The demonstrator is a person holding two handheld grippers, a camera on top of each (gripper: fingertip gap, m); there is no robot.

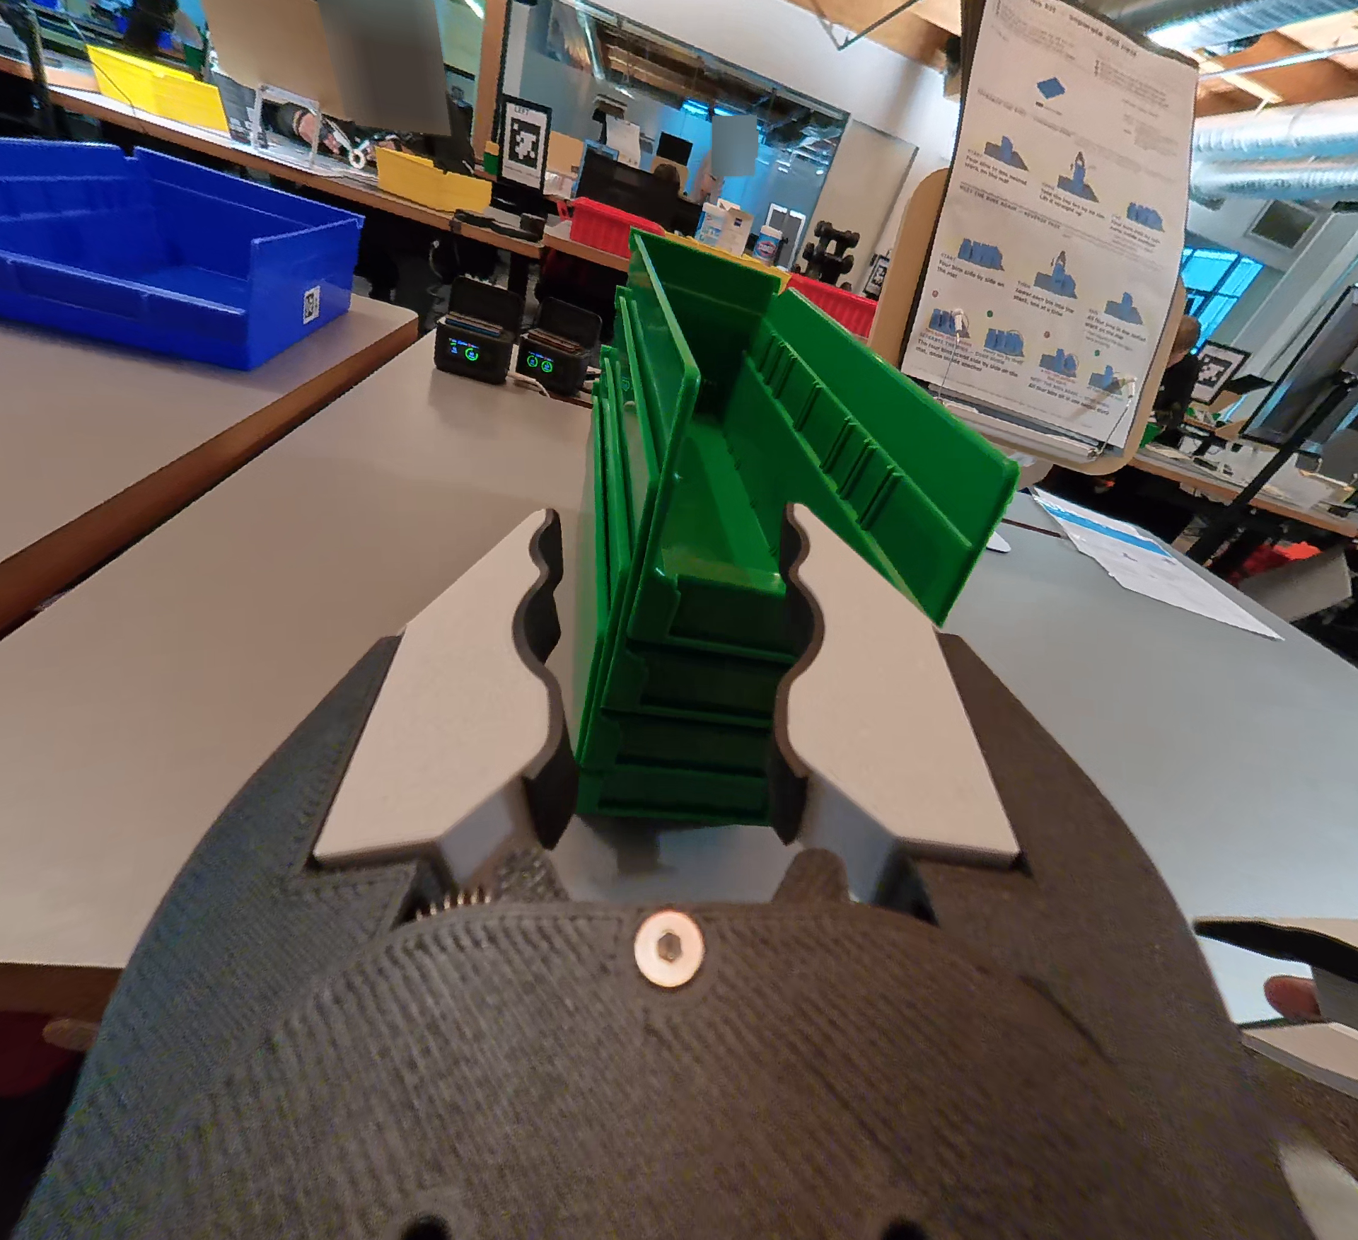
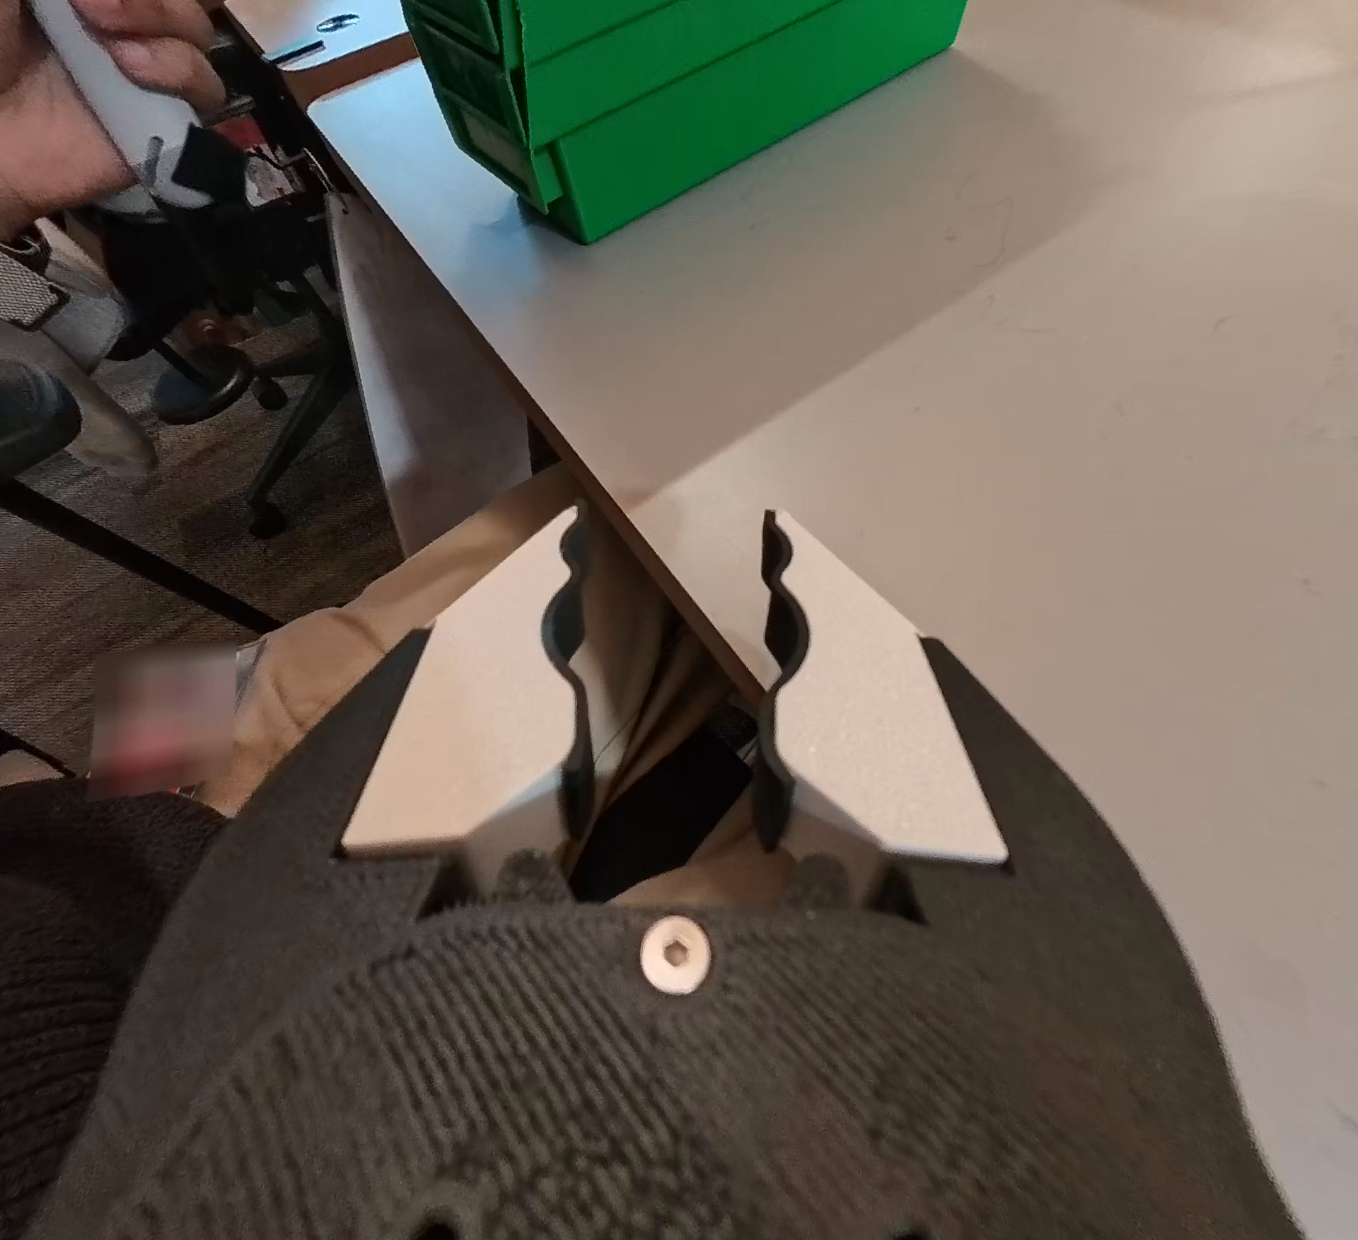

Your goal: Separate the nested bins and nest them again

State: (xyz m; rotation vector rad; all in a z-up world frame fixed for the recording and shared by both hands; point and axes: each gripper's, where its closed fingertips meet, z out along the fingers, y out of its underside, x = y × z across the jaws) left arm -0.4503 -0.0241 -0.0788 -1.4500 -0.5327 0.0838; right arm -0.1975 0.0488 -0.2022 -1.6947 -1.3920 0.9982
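A stack of several nested green bins (image 1: 691,653) stands on the grey table (image 1: 294,617), its front end facing my left gripper. The top bin's inside is open to view, and its right wall leans out to the right. My left gripper (image 1: 670,521) is open, its jaws on either side of the stack's front end with no clear squeeze. The stack's lower part also shows at the top of the right wrist view (image 2: 705,65). My right gripper (image 2: 669,521) is open and empty, held over the table's front edge (image 2: 588,470), well short of the stack.
A blue bin (image 1: 169,264) sits on the neighbouring table at left. Two small black cases (image 1: 474,345) stand behind the stack. An instruction sheet on a stand (image 1: 1051,212) and loose papers (image 1: 1161,565) are at right. A hand (image 2: 95,65) holds the left gripper's white handle. Chair legs (image 2: 206,381) are below.
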